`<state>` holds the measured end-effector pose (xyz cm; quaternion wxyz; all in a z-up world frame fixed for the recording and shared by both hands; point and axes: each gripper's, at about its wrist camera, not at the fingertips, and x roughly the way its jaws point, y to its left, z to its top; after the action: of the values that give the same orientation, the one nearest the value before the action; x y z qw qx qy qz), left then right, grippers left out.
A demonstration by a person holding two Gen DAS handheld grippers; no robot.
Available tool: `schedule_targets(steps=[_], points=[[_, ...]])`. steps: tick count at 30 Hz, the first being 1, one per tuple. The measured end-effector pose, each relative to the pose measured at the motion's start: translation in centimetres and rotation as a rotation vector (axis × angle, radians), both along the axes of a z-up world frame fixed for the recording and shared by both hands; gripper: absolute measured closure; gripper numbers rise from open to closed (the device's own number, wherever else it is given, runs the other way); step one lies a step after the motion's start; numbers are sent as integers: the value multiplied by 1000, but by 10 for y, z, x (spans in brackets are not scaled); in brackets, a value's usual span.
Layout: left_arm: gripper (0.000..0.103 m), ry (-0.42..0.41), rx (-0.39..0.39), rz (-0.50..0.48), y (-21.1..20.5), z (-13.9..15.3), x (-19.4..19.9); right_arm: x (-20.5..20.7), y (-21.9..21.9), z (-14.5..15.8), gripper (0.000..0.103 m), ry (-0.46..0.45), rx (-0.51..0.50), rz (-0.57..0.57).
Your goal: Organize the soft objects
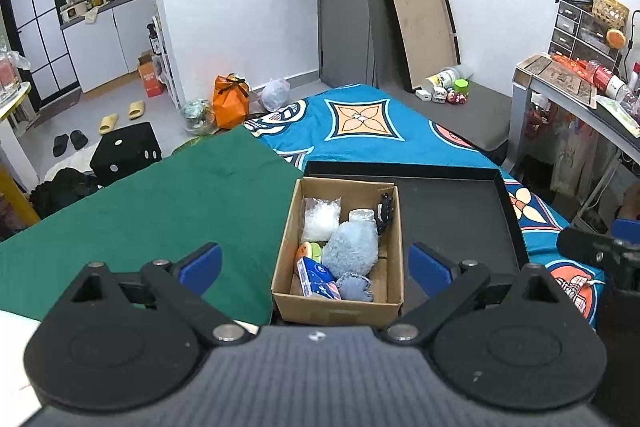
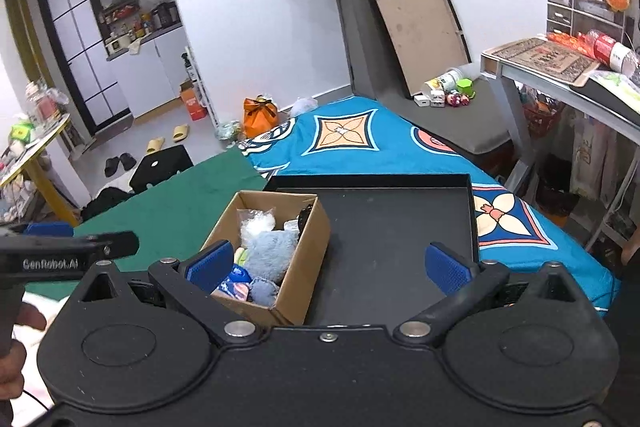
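A cardboard box point(image 1: 394, 239) point(image 2: 310, 255) stands in the left part of a black tray point(image 1: 456, 215) point(image 2: 392, 227) on the bed. In the box lie a light blue plush toy point(image 1: 352, 249) point(image 2: 270, 247), a clear plastic bag point(image 1: 322, 219) point(image 2: 258, 221), a blue tissue pack point(image 1: 316, 277) point(image 2: 236, 277), a small yellow-green toy point(image 1: 310, 250) and a black item point(image 1: 385, 211). My left gripper point(image 1: 316, 265) is open and empty, above the box's near end. My right gripper point(image 2: 330, 265) is open and empty, above the tray just right of the box.
A green cloth point(image 1: 160, 203) point(image 2: 168, 215) covers the bed left of the tray. A blue patterned sheet point(image 1: 360, 131) point(image 2: 352, 143) lies beyond. A desk point(image 1: 580, 95) point(image 2: 560, 75) stands at the right. A grey pad with small items point(image 1: 452, 95) lies by the wall.
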<state>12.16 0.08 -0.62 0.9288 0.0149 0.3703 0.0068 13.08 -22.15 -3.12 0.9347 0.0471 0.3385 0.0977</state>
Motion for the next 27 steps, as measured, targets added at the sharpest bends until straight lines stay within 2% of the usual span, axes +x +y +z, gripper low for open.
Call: schedule_targets(steps=[27], points=[[4, -19, -13, -11, -6, 9, -25, -21, -6, 5, 0, -13, -7, 8]])
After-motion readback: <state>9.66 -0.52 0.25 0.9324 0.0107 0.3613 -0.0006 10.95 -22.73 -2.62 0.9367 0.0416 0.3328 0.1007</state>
